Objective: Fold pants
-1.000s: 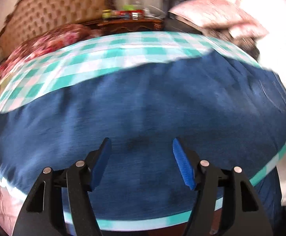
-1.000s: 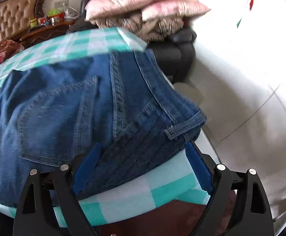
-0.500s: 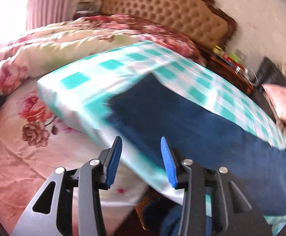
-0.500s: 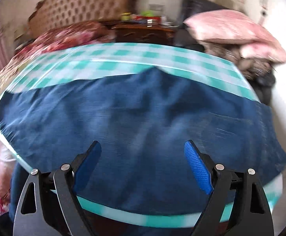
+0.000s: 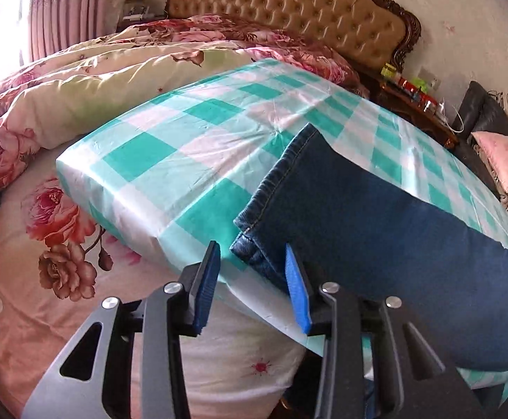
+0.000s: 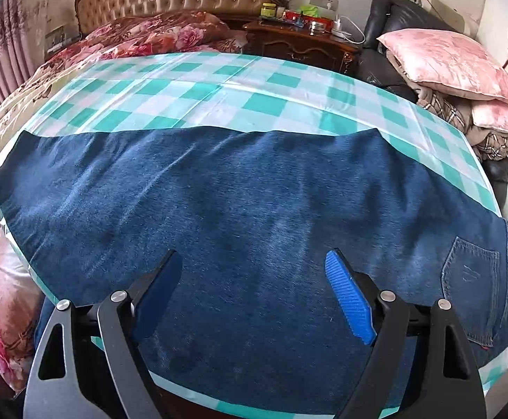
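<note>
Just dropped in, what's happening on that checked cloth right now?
A person with a gripper in each hand is folding a pair of jeans laid lengthwise on the checked cloth. The left gripper is open at the hem of the leg, with the hem corner between its jaws but not pinched. The right gripper hangs open over the middle of the jeans, holding nothing. No fold across the length is made yet.

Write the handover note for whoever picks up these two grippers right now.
Left gripper: open, holding nothing, its fingers either side of the leg hem at the near left corner of the checkered cloth.
Right gripper: open wide, empty, over the middle of the jeans.
Jeans lie flat lengthwise, waist and back pocket at the right end.
Done: pants look already halved leg over leg.
Left: grip the hem and fold it toward the waist.
</note>
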Tool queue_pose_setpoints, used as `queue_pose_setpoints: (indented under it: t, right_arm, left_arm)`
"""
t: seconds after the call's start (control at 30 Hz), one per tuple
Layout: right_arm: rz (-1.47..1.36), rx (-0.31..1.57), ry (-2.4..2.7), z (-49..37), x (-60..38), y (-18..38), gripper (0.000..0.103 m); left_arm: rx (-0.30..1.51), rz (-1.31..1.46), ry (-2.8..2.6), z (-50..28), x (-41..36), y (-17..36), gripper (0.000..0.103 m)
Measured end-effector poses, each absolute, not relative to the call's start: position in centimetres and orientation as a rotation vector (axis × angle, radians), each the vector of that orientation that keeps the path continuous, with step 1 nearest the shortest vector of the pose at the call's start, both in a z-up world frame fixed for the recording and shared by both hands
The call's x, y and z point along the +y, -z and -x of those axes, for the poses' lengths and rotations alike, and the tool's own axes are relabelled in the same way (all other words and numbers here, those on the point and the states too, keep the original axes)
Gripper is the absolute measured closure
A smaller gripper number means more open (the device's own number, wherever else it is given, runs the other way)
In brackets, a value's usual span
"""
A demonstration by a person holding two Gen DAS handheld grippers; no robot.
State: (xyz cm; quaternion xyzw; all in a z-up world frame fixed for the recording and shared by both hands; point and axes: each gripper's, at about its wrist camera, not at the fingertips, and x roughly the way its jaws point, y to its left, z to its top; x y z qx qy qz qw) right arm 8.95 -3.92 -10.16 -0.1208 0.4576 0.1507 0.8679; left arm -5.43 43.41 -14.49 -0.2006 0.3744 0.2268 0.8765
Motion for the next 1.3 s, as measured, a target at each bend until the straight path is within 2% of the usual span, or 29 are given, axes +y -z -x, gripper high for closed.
queue_pose_setpoints:
  t: [0.07,0.1,0.3,0.5,0.57,0.67,0.8,0.87,1.0,1.03,1.1,1.17,1.23,1.3]
  right_arm:
    - [0.259,0.968,-0.317,-9.2,-3.4,10.4,0.022]
    - [0.261,0.974,-0.321,-9.4,-3.0,10.5,0.022]
    - [0.256,0.969,-0.397,-10.4,0.4,10.1,0.022]
    - [0.253,0.882,-0.488,-12.1,6.7,10.1,0.022]
    - [0.355,0.882,-0.449,-12.4,8.6,11.6,0.022]
    - [0.379,0.979,-0.434,-13.1,9.2,13.7,0.022]
    - [0.228,0.992,-0.453,-13.8,6.9,11.9,0.021]
    - [0.201,0.990,-0.432,-14.1,5.8,11.4,0.021]
    - [0.171,1.004,-0.409,-14.2,3.7,11.3,0.021]
    - [0.170,1.007,-0.410,-14.1,3.2,11.5,0.021]
    - [0.177,1.014,-0.411,-13.8,2.7,11.9,0.021]
    - [0.179,1.020,-0.404,-13.6,2.1,12.3,0.021]
    - [0.175,1.028,-0.399,-13.5,1.7,12.5,0.021]
    - [0.170,1.034,-0.398,-13.4,1.6,12.6,0.021]
  left_arm:
    - [0.793,0.413,-0.471,5.3,43.6,14.4,0.074]
    - [0.799,0.411,-0.451,5.2,43.6,14.3,0.084]
    - [0.806,0.450,-0.426,5.2,43.8,14.1,0.086]
    - [0.762,0.474,-0.407,5.6,43.6,12.1,0.087]
    - [0.752,0.427,-0.418,5.3,42.9,10.6,0.103]
    - [0.735,0.338,-0.426,4.6,41.3,8.0,0.103]
    - [0.707,0.162,-0.412,3.0,37.2,4.3,0.103]
    - [0.693,0.182,-0.408,2.6,37.1,3.5,0.103]
    - [0.750,0.318,-0.455,2.9,40.4,6.3,0.094]
    - [0.775,0.336,-0.462,3.1,41.1,7.6,0.082]
    - [0.843,0.361,-0.455,3.6,42.1,10.6,0.069]
    - [0.886,0.345,-0.466,4.0,42.5,12.7,0.067]
    - [0.881,0.348,-0.470,4.4,42.9,13.5,0.059]
    - [0.869,0.333,-0.466,4.4,42.9,13.5,0.056]
